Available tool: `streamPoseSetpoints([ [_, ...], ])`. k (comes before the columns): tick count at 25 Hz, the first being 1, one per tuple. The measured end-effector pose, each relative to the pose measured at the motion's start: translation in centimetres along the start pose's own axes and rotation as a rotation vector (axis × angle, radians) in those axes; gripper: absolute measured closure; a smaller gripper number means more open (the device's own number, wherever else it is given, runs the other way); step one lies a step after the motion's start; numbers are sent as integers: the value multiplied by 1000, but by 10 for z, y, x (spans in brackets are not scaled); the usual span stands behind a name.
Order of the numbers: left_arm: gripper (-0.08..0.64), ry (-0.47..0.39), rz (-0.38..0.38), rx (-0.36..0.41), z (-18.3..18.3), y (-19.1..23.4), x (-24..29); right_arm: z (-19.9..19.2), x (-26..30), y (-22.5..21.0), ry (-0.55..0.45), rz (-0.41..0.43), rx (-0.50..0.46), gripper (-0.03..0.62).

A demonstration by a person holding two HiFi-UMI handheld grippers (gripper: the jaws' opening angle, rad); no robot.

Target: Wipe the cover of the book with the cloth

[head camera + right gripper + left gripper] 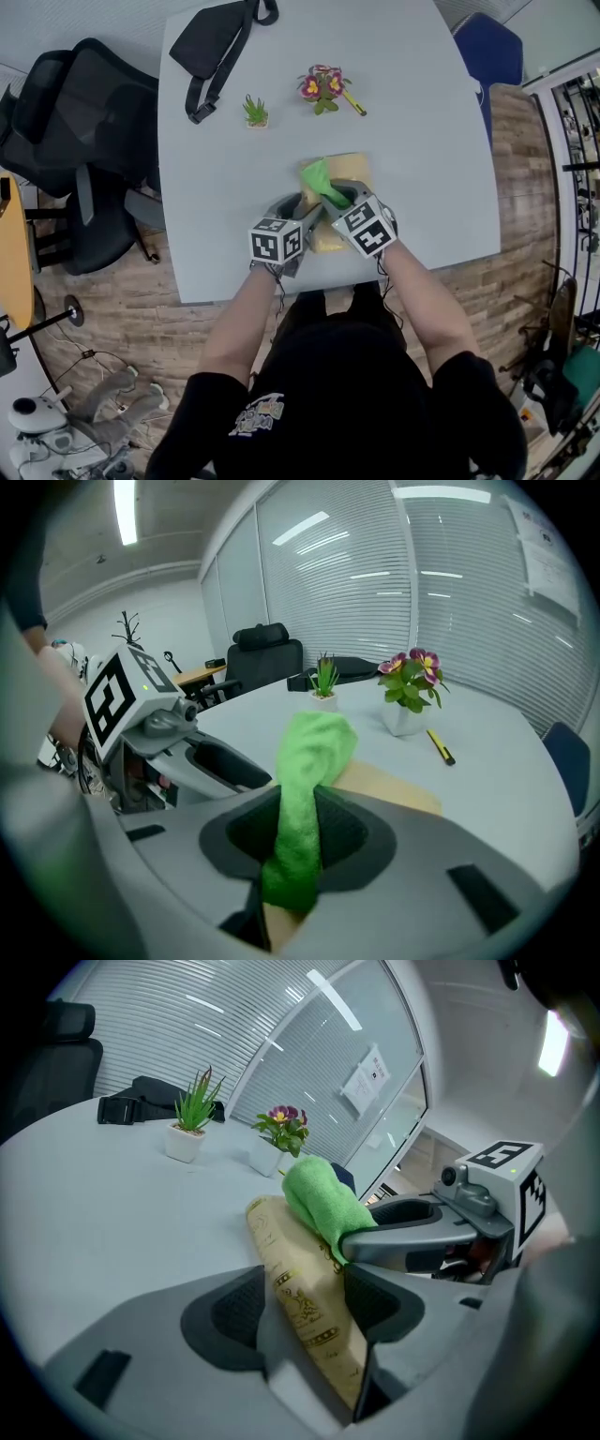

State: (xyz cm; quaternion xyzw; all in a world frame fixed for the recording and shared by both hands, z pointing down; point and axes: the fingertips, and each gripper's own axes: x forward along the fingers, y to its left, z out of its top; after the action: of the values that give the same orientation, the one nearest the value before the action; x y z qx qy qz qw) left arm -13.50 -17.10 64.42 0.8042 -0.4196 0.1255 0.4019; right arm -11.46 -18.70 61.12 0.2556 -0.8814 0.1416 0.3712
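The left gripper (305, 1307) was clamped on the edge of the tan book (279, 1239), which was held tilted over the near part of the grey tabletop (234, 187). The green cloth (307, 761) was pinched between the jaws of the right gripper (298, 834) and was laid against the book's cover. Farther back, a small green plant (256, 112), a flowering plant (322, 86) and a yellow pen (354, 103) were seen. A black bag (211, 42) was set at the far left corner.
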Motion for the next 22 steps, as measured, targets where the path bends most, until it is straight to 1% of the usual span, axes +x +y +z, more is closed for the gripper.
streamPoseSetpoints([
  [5, 293, -1, 1, 2, 0, 0, -1, -6, -1, -2, 0, -33, -41, 492],
  [8, 293, -1, 0, 0, 0, 0, 0, -8, -4, -4, -5, -57, -41, 493],
  [16, 293, -4, 1, 1, 0, 0, -1, -26, -20, -32, -41, -139, 63, 494],
  [22, 293, -7, 3, 2, 1, 1, -1, -41, -35, -52, -53, -198, 119, 494],
])
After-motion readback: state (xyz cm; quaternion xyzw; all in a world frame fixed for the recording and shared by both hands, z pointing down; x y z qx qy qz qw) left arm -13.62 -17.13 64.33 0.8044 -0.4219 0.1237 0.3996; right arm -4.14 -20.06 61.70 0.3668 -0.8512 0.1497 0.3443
